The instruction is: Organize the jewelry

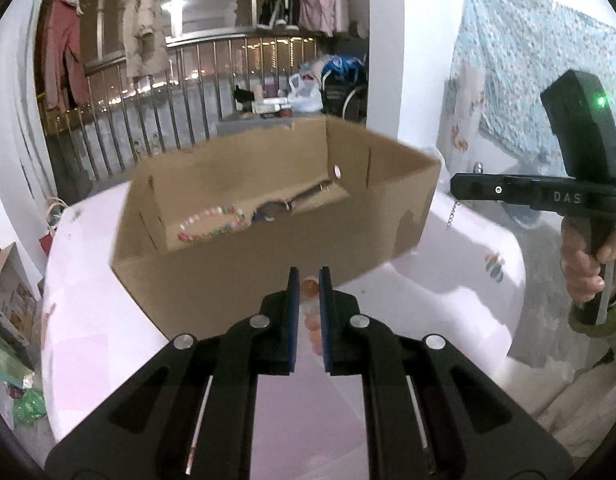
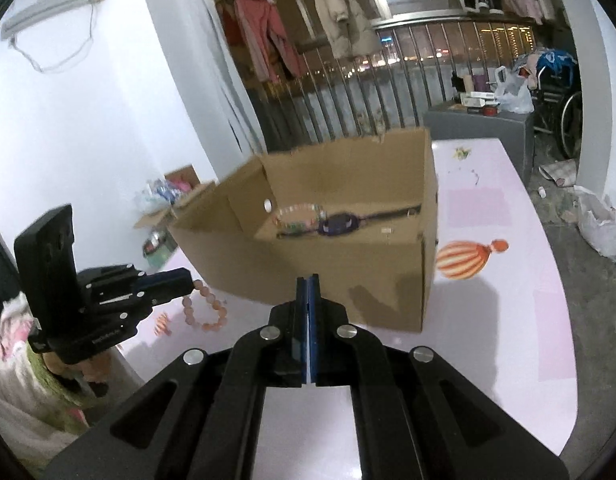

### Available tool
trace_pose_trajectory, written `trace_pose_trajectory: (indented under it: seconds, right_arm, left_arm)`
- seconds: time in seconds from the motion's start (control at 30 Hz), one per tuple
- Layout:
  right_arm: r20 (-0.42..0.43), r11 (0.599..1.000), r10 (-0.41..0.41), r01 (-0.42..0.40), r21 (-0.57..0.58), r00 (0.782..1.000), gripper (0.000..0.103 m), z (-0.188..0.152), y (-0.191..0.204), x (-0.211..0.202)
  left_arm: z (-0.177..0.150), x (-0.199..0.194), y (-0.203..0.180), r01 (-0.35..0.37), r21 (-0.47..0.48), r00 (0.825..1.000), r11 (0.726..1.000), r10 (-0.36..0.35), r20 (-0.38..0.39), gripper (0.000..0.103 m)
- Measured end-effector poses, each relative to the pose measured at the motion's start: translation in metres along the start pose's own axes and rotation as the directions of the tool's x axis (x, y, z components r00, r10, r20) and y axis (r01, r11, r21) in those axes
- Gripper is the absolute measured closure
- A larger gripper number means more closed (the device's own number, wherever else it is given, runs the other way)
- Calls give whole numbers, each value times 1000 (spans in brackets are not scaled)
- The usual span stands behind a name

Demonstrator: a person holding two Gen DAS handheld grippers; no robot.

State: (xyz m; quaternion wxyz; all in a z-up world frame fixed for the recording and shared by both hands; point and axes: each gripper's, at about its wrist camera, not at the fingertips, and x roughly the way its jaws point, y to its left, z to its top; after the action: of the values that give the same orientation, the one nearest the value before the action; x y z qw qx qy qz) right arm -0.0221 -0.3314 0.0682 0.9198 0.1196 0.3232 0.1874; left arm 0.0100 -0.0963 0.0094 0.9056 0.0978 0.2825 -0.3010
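Pink bead bracelet dangling above worktop, pinched in left tongs, presumably heading for cardboard box already holding multicoloured bracelet and watch. Right tongs pressed together, carrying nothing.

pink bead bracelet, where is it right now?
In the right wrist view, the pink bead bracelet hangs from the left gripper, low left, just outside the cardboard box.

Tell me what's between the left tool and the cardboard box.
The pink bead bracelet, dangling from the left tool just short of the cardboard box; the right wrist view shows it.
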Motion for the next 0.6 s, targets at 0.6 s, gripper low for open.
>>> trace_pose_trajectory:
  seconds: [0.6]
  right_arm:
    - [-9,995,60,-61,-80,998,102,106,-17,25]
  left_arm:
    - [123,28,35,87,-3,996,996,-87,-18,95]
